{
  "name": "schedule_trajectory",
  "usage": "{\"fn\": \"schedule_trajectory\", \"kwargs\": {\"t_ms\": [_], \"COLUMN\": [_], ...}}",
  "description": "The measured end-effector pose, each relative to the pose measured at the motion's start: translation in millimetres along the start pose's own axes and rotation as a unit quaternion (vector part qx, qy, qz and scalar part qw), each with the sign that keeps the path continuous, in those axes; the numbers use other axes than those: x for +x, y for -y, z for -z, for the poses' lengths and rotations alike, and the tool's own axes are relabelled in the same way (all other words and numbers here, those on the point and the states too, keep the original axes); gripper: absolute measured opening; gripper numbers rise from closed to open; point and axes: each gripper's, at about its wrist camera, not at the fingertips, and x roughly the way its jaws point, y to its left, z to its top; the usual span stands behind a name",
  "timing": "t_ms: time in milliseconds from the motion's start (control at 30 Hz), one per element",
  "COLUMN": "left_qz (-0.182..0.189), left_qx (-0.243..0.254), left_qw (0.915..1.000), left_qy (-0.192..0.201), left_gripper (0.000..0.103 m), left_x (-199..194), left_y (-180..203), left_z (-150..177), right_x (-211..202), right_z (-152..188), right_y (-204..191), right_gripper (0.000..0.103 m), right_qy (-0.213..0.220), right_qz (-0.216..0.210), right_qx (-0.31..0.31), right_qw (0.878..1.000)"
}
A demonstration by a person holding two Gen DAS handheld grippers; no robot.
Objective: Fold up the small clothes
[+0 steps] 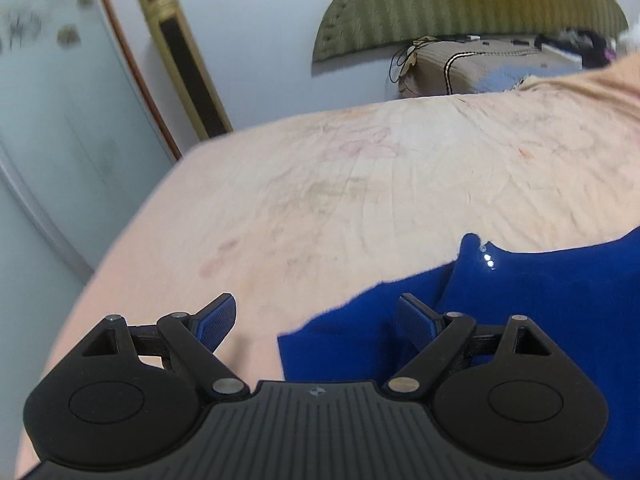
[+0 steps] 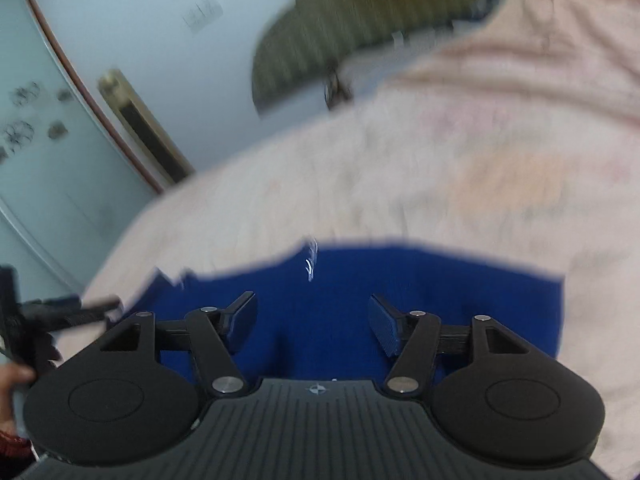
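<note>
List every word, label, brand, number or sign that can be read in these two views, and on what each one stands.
No readable text in either view.
Small round emblem on the left gripper's black body: a symbol only, no letters.
Same emblem on the right gripper's black body: no letters.
Dark marks on the frosted glass door: a pattern, blurred.

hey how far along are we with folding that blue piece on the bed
Done: the blue garment lies on the pink bedsheet with at least one layer doubled over near the shiny studs.
In hand: nothing. The left tongs and right tongs are both open above the cloth, gripping none of it.
Left: whether more folds are needed I can't tell, as part of the garment is hidden.
</note>
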Motion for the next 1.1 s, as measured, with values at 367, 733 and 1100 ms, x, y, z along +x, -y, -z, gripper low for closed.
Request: {"fn": "schedule_trajectory", "kwargs": {"t_ms": [367,733,1100], "left_qz": [0.066,0.072,-0.015], "left_qx": [-0.005,-0.031,-0.034], "left_qw": [0.9977,0.9969,0.9981], "left_qy": [-0.011,-0.003,-0.049], "left_gripper": [0.088,0.089,0.088], "left_x": [-49,-50,25], "left_y": [-29,-40,-10], "left_z": [68,59,20], "right_x": [-33,-38,-65], "right_z": [17,58,102], "right_y": [-43,-90,-100], "right_gripper": [0.077,0.087,0.088], "right_qy": [0.052,0.029,0.003], "right_qz": [0.049,0.092,0.089], "right_qx": [-0.089,-0.128,-0.12], "right_qw": [0.993,0.987,0.989]}}
